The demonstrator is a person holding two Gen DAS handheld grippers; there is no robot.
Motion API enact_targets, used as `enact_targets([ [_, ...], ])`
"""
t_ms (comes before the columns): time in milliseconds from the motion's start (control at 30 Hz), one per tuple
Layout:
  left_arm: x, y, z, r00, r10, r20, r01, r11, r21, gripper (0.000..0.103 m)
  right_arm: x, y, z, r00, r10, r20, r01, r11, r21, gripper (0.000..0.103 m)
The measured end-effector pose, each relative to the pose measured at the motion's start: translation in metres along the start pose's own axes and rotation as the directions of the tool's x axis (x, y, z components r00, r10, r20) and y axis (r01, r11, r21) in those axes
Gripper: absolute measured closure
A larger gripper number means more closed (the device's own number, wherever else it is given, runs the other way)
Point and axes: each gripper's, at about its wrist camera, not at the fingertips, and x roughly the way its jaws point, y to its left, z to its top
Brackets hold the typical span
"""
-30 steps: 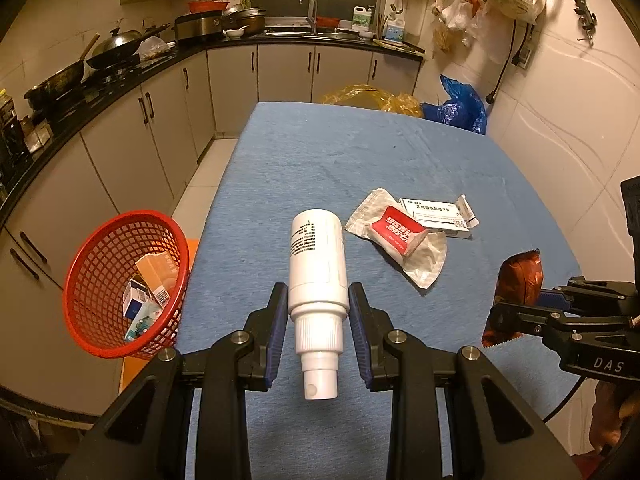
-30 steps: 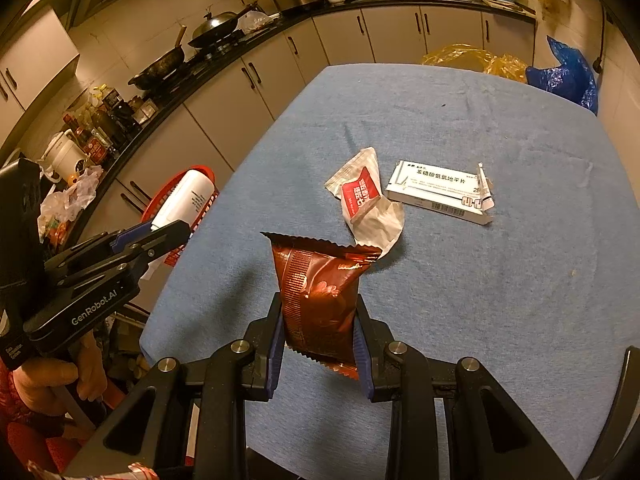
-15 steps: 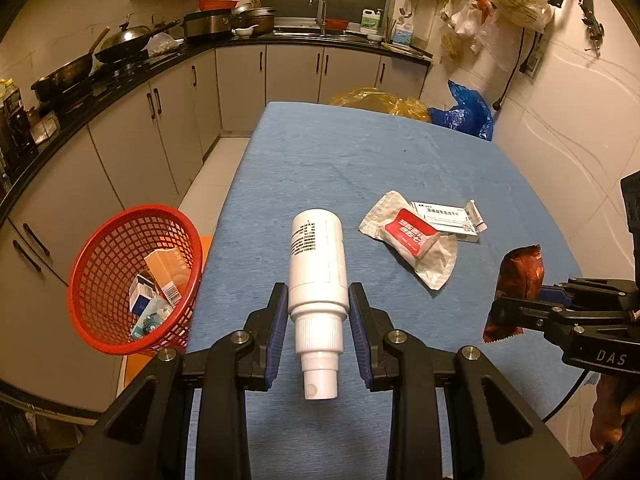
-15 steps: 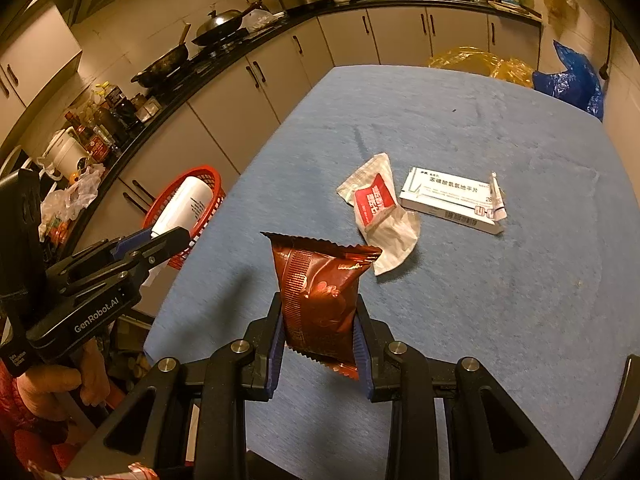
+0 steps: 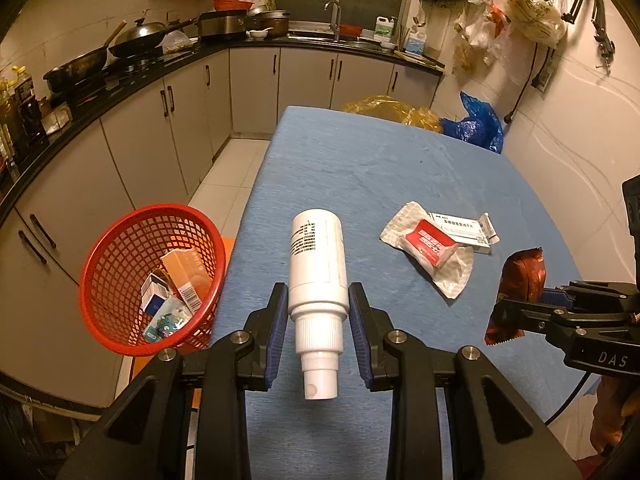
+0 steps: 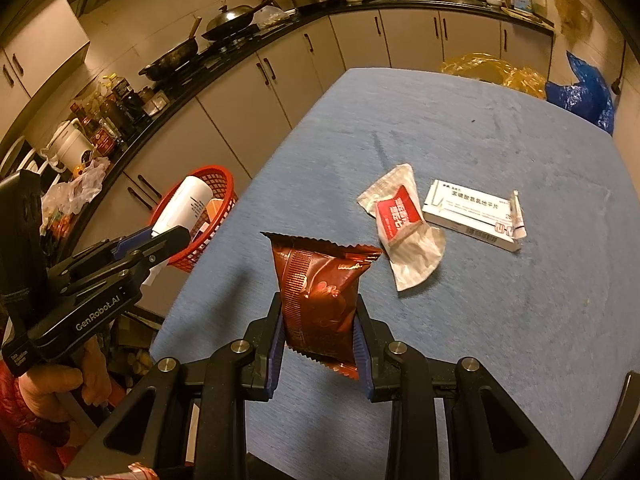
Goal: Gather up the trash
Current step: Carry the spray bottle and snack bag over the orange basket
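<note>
Only the left view showed boxes inside the basket (image 5: pixel 120 280). The left gripper (image 5: pixel 318 332) clenched the bottle (image 5: pixel 318 264), nozzle toward the camera, its length along the fingers; the right gripper (image 6: pixel 318 340) gripped the pouch (image 6: pixel 320 300)

The print on the white box (image 6: pixel 472 215) beside the red-and-white wrapper (image 6: pixel 402 226) is too small to read, that wrapper covers the box's near corner, and the red basket (image 5: pixel 120 264) hides its lower cartons.

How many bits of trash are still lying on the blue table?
2: a white wrapper with a red packet mid-table, and a white medicine box touching its right side. Nothing else shows on the tablecloth.
</note>
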Motion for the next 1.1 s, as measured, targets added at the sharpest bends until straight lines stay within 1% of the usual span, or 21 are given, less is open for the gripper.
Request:
enact_targets([
  [667, -0.008, 0.036, -0.001, 0.999, 0.019, 0.03, -0.017, 0.997, -0.072, 0.074, 0.011, 0.029, 0.011, 1.0, -0.001, -0.028, 0.0, 0.998, -0.056, 0.071],
  [867, -0.012, 0.054, -0.004, 0.999, 0.032, 0.037, -0.028, 0.994, -0.109, 0.074, 0.016, 0.046, 0.017, 0.999, 0.006, -0.043, -0.009, 0.997, -0.081, 0.071],
  [1100, -0.018, 0.092, -0.009, 0.997, 0.068, 0.037, -0.06, 0.982, -0.18, 0.074, 0.031, 0.07, 0.027, 0.997, 0.026, -0.071, -0.034, 0.994, -0.106, 0.071],
])
